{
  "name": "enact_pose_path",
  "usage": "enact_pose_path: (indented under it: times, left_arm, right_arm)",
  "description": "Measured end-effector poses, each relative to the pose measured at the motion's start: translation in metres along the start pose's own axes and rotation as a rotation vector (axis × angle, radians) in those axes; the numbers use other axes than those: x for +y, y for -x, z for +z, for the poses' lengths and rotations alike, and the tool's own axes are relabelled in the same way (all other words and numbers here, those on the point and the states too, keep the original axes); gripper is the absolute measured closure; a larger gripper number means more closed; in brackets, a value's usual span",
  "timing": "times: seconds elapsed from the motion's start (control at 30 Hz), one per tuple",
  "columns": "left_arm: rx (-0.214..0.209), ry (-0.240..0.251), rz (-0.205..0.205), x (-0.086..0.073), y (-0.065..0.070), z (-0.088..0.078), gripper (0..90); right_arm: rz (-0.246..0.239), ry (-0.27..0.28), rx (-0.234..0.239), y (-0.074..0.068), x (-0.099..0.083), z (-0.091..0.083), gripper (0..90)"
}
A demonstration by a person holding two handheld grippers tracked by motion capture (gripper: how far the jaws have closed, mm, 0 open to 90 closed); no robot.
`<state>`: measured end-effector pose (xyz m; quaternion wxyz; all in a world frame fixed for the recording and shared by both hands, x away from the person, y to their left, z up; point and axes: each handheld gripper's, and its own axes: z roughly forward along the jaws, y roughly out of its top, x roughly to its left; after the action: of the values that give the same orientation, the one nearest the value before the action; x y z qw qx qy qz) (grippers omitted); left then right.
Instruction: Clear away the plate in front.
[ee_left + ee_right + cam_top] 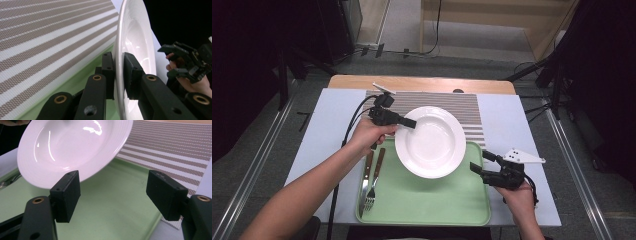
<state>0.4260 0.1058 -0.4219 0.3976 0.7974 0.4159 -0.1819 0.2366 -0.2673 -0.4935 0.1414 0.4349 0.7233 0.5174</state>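
White china plate (431, 141) hangs tilted over the green tray (422, 205), my left tongs (411, 123) pinching its rim; right tongs (484, 165) wait wide, ready to steady it.

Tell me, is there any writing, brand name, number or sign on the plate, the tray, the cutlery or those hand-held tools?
None can be read: the white plate, the green tray, the striped mat, the fork and knife and both grippers, left gripper and right gripper, show no words, numbers or signs in any view.
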Motion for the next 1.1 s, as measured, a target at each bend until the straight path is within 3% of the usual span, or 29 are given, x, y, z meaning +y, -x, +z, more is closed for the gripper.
enact_pose_path:
  times: [0.5,0.93,1.1]
  left_arm:
    - [-0.047,-0.055,0.014,-0.030,0.009,0.010,80.2]
    - [-0.056,-0.088,0.064,-0.049,0.022,0.014,79.8]
    - [-0.057,-0.100,0.065,-0.055,0.023,0.018,79.7]
  right_arm:
    - [0.003,0.003,0.005,0.000,0.001,0.000,26.6]
    - [-0.003,0.000,0.011,0.000,0.001,0.001,26.6]
    - [-0.001,-0.003,0.009,0.000,0.001,0.001,26.6]
